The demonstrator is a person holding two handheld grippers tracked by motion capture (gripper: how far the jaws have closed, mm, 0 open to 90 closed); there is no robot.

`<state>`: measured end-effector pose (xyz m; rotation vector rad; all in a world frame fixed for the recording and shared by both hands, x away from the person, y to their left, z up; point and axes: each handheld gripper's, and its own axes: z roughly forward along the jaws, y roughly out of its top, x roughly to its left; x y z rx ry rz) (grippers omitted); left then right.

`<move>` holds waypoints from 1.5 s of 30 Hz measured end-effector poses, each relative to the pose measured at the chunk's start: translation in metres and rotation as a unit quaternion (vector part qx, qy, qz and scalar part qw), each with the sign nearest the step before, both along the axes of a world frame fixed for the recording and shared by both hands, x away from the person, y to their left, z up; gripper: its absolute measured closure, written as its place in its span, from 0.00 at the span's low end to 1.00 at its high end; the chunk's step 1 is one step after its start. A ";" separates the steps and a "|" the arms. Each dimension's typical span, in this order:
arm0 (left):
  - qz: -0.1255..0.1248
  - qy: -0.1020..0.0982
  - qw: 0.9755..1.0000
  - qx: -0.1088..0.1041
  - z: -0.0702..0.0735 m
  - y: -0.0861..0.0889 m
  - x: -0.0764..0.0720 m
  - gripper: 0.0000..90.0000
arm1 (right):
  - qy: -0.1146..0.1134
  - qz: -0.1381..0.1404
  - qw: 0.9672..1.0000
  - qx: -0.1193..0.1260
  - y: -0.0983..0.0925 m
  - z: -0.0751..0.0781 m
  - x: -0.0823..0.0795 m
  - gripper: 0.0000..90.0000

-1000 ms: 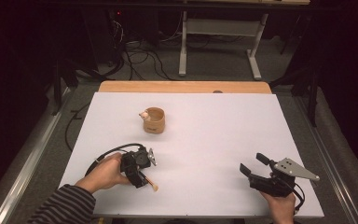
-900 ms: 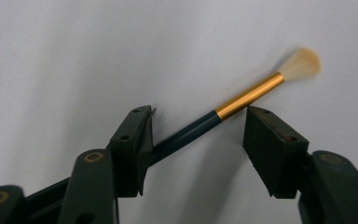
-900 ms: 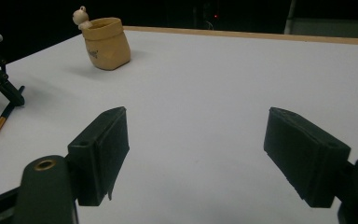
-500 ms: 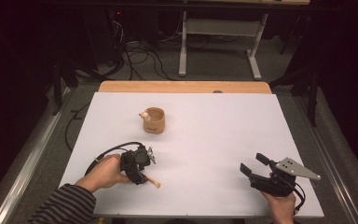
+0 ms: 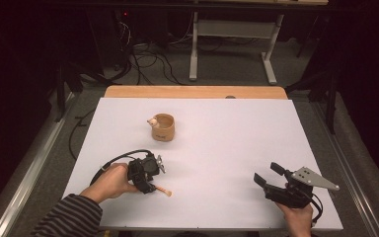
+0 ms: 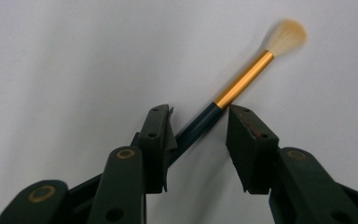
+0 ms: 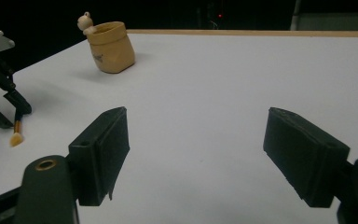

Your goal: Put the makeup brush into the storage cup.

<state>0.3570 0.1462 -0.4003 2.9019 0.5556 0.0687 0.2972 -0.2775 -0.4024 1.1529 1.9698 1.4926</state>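
At the near edge of the white counter (image 5: pixel 227 148), at about five o'clock, the right hand-held gripper (image 5: pixel 268 174) rests in the person's hand with its jaws wide apart and nothing between them; it takes no part in the work for now.

At about seven o'clock, the left hand-held gripper (image 5: pixel 154 183) points down at a small brush with a dark handle, a golden metal ferrule and pale bristles (image 6: pixel 242 84). The brush lies flat on the counter. In the left gripper view its dark handle passes between the two jaws, and the bristle end points away toward one o'clock. The jaws have just been closing around the handle. One jaw seems to touch it, but a gap shows beside the other jaw, so I judge that they are not yet clamped on it.

Farther, near the middle of the counter at about eleven o'clock from the left hand-held gripper, stands a tan cup-shaped holder with a small figure on its rim (image 5: pixel 163 127), well apart from the brush.

The step in hand seems to be the grasp of the brush. The next move calls for closing fully on the handle, then lifting it without letting it slip or turn, probably toward the holder.
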 end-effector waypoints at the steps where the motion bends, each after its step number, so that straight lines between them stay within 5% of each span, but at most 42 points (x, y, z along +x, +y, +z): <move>1: 0.000 0.000 1.000 0.000 0.000 0.000 0.000 0.67 | -0.003 0.002 1.000 -0.002 0.001 0.000 0.000 0.27; 20: -0.002 0.010 1.000 0.007 0.001 -0.002 0.005 0.84 | -0.004 0.004 1.000 0.002 0.000 0.000 0.002 0.27; 45: -0.006 0.005 1.000 0.026 0.002 -0.007 0.006 0.92 | 0.001 0.006 1.000 -0.001 0.001 0.000 0.002 0.27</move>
